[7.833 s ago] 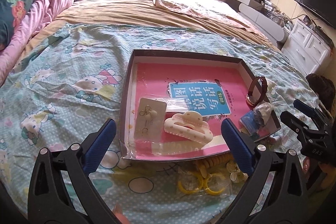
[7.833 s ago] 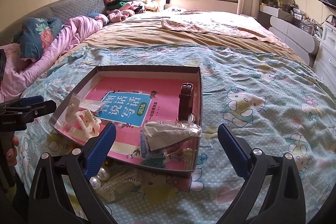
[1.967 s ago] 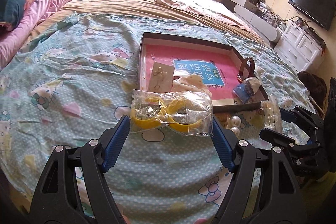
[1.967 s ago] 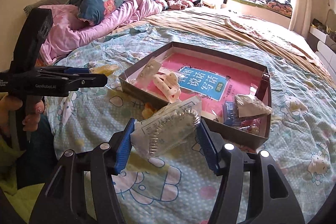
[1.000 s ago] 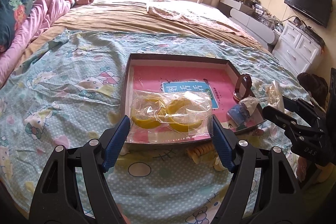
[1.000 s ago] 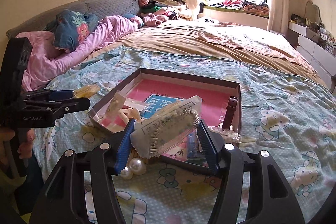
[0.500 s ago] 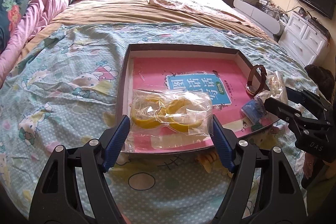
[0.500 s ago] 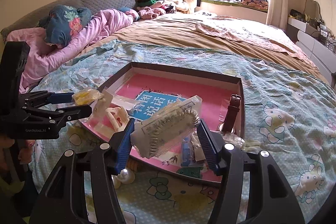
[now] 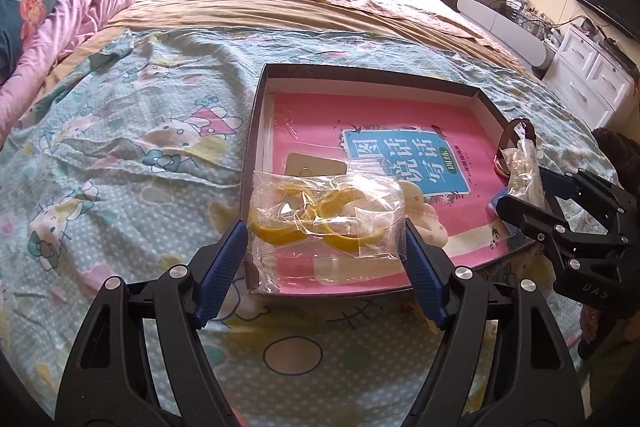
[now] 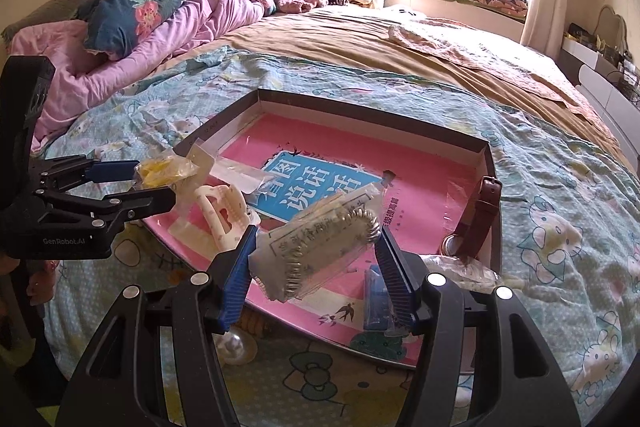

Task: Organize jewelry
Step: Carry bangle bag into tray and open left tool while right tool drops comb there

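A dark shallow box [image 9: 256,131] with a pink booklet on its floor lies on the bed. My left gripper [image 9: 322,227] is shut on a clear bag of yellow rings [image 9: 324,219] and holds it over the box's near left corner. My right gripper [image 10: 316,243] is shut on a clear bag with a silver comb-like piece [image 10: 320,239], above the box's [image 10: 494,187] near edge. Inside lie a cream hair claw [image 10: 222,211], an earring card [image 9: 316,165], a brown strap [image 10: 478,215] and small bags [image 10: 376,295]. Each gripper shows in the other's view.
The bed has a cartoon-print sheet [image 9: 120,155], with pink bedding [image 10: 160,35] and a pillow at the far left. Pearls [image 10: 236,345] and a yellow-brown piece lie on the sheet just before the box. White drawers [image 9: 592,83] and a TV stand at the right.
Both grippers have come forward and down toward the box with their bags still held; the box now looks larger and nearer in both views.
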Available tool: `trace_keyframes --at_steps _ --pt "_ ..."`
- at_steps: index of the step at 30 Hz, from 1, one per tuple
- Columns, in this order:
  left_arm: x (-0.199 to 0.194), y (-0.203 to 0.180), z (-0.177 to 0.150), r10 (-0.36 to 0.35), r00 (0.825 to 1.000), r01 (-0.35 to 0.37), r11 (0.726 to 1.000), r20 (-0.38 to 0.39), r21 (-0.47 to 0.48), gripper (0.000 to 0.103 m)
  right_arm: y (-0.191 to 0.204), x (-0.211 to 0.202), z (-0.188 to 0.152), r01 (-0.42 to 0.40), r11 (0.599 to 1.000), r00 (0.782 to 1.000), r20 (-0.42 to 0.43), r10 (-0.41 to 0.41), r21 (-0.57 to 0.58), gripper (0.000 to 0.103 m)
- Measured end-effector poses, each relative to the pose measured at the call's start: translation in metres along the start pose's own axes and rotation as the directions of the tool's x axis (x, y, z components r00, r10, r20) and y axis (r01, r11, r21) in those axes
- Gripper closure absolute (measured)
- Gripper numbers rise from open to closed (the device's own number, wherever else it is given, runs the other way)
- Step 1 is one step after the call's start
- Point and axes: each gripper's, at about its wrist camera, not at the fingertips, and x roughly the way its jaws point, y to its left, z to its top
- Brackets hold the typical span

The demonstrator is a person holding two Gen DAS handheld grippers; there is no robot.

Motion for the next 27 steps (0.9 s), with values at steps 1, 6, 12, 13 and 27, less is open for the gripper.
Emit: trace_keyframes --at_steps 1,6,12,13,27 --pt "-0.001 0.000 0.000 -0.001 1.000 0.001 1.000 0.002 -0.001 0.034 0.001 0.003 0.000 0.000 1.000 1.000 -0.007 0.000 -0.002 0.045" --pt "-0.001 0.005 0.002 0.001 1.000 -0.001 1.000 0.005 -0.010 0.034 0.007 0.013 0.001 -0.012 1.000 0.999 -0.031 0.012 -0.015 0.045" --pt "-0.002 0.008 0.002 0.001 1.000 0.000 1.000 0.007 -0.015 0.033 0.012 0.023 0.003 -0.016 1.000 0.998 -0.056 0.014 -0.027 0.045" --pt "-0.002 0.008 0.002 -0.001 1.000 0.001 1.000 0.005 -0.017 0.033 0.013 0.024 0.004 -0.017 0.999 0.998 -0.062 0.015 -0.030 0.045" --pt "-0.001 0.010 0.002 -0.010 1.000 0.011 1.000 0.004 -0.023 0.033 0.013 0.022 0.001 -0.018 1.000 0.998 -0.067 0.017 -0.017 0.030"
